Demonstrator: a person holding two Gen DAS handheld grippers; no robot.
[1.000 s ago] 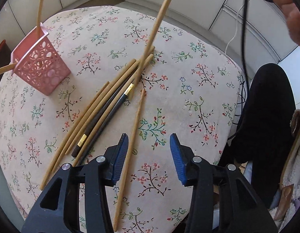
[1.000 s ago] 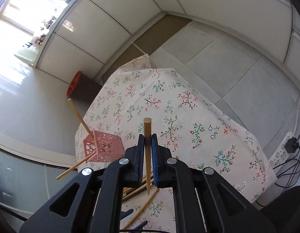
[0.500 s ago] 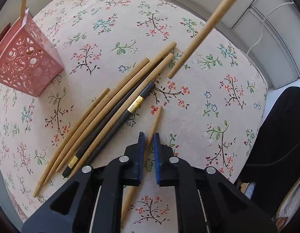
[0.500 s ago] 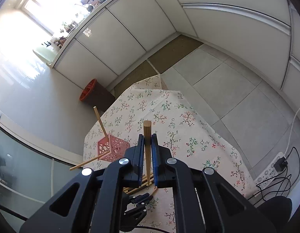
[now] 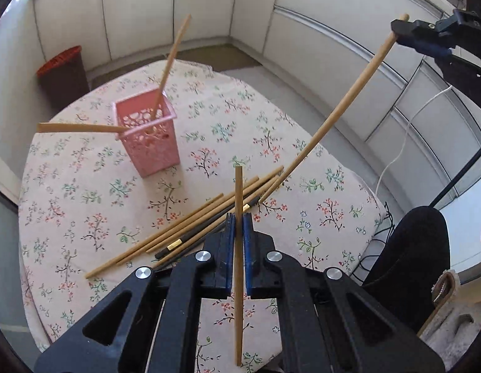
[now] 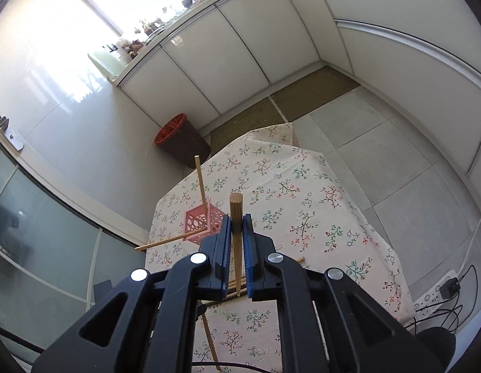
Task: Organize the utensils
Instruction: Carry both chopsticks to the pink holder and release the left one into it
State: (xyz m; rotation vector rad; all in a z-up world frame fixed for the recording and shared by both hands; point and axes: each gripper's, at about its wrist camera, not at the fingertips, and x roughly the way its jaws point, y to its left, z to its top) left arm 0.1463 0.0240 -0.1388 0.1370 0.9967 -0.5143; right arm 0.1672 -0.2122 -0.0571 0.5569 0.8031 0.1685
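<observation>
The left gripper [image 5: 237, 230] clamps a wooden chopstick [image 5: 238, 186] above the floral counter [image 5: 85, 199]. Loose chopsticks [image 5: 190, 227] lie below it. A pink basket [image 5: 147, 136] holds two sticks. The right gripper [image 5: 405, 32] pinches another long chopstick [image 5: 333, 115].

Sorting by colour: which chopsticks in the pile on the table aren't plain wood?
The dark pair with gold bands, lying among the light wooden chopsticks in the pile; every other stick is plain pale wood.

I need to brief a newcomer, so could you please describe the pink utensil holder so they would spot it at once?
Start at the floral tablecloth, then look past the loose chopsticks. The pink utensil holder stands upright there, the only perforated, square container, with two wooden chopsticks poking out.
</observation>
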